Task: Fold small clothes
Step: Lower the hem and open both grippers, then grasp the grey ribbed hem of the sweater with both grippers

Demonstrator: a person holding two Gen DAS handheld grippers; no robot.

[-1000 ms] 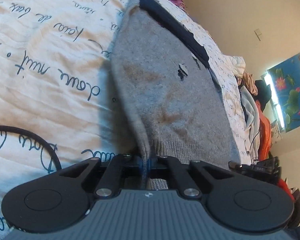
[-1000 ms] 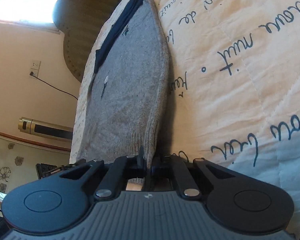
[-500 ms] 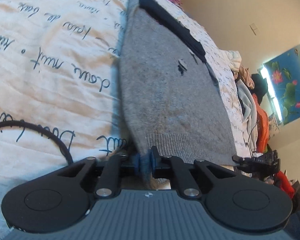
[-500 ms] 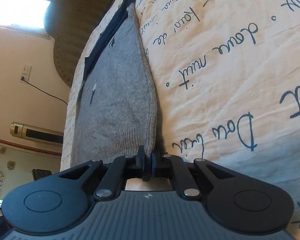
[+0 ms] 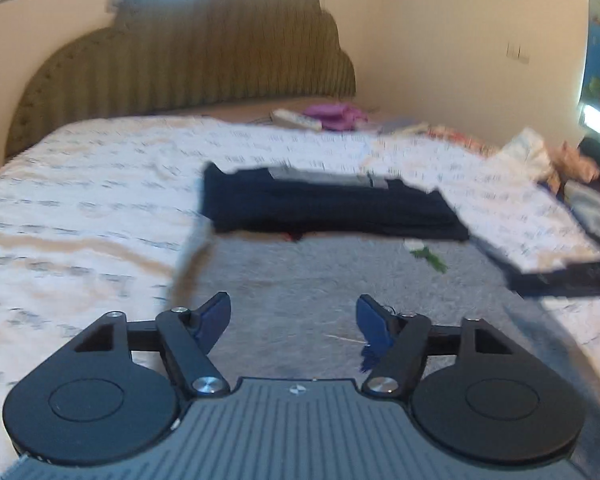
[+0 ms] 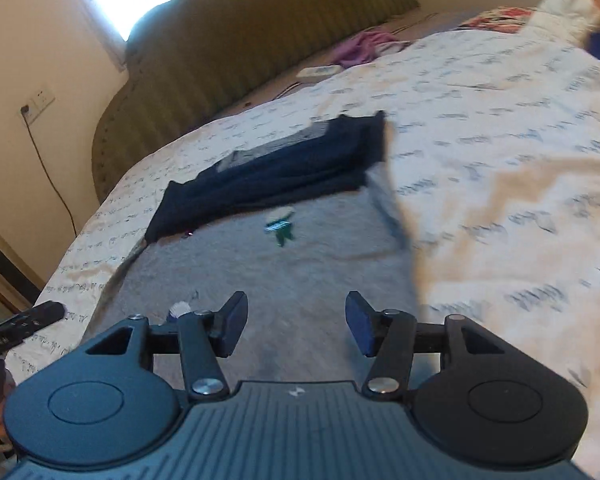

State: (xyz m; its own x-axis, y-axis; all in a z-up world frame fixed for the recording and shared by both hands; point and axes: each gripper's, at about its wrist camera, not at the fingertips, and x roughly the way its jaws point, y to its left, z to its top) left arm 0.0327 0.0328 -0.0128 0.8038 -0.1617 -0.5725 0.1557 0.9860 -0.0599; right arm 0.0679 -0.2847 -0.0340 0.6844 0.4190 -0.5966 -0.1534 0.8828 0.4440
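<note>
Both spread wide, holding nothing: left gripper (image 5: 294, 322) and right gripper (image 6: 296, 322) over the near end of the grey sweater (image 5: 320, 280), lying flat mid-bed on the lettered quilt (image 5: 80, 200). Navy part (image 6: 284, 168) at its far end, toward the headboard (image 5: 180, 60).

Grey sweater (image 5: 320, 280), navy band (image 5: 324, 208); white bedspread (image 5: 80, 208), apparently dark-lettered.
</note>
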